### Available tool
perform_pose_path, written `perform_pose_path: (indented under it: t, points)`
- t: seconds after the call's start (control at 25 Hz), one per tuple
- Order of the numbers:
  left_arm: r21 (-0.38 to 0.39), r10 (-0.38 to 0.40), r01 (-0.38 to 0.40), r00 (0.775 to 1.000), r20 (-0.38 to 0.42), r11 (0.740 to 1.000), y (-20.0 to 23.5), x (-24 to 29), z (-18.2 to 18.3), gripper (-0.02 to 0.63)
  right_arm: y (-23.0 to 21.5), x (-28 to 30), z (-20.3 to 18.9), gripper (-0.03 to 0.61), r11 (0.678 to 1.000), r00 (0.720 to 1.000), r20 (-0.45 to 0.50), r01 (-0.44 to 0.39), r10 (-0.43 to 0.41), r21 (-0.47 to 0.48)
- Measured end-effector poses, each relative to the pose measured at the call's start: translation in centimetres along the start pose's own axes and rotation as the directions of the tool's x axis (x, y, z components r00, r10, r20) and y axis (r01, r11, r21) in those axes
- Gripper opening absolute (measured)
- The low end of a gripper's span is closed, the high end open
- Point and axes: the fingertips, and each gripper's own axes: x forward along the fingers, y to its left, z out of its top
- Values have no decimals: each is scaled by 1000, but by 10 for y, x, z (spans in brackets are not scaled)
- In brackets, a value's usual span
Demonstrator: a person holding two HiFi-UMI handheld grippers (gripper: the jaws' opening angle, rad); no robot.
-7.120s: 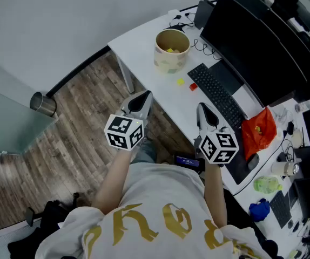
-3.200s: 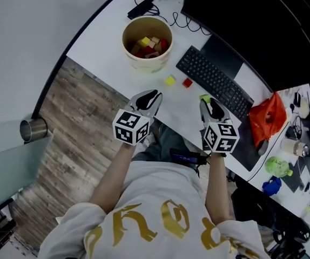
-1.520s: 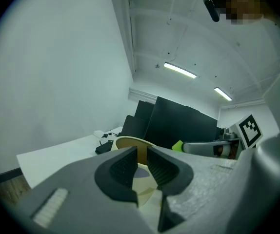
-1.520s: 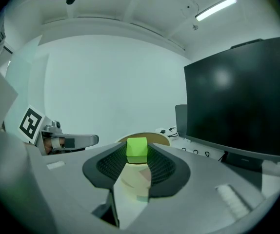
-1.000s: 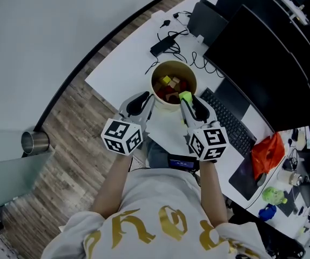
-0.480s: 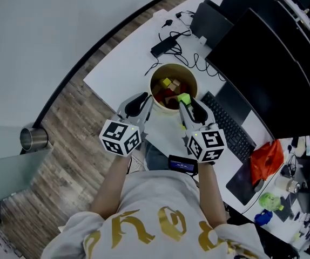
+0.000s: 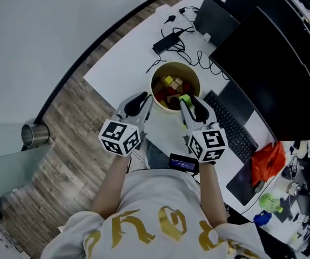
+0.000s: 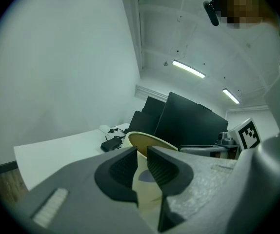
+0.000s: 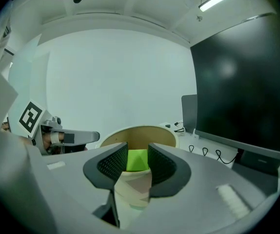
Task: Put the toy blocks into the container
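- The right hand-held gripper (image 9: 138, 153) is clamped on the green block (image 9: 137, 162), one pad on each side face. Its jaws have just closed a little tighter on it.
- The block hangs at the near edge of the container (image 9: 152, 135), about level with the rim. It seems only just inside the opening.
- I would carry the block further over the middle before letting go, so that it cannot catch the rim and bounce onto the table (image 7: 122, 69).
- Lowering it close to the other blocks (image 7: 170, 86) already inside should keep the drop short.
- The jaws should part fully and the gripper lift straight up, or a pad may drag the block out.
- The left hand-held gripper (image 8: 142, 156) waits just beside the container's wall. Its jaws stand slightly apart and hold nothing.
- From there it could steady the light container if it gets nudged.
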Motion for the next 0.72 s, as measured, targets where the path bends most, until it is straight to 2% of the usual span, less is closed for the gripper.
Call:
perform_pose_path:
  t: [0.72]
  points:
    - [-6,17,-17,1000,2,1000,-1,1,-1,67,0,0,1,163,999,999,18,-43,42,24]
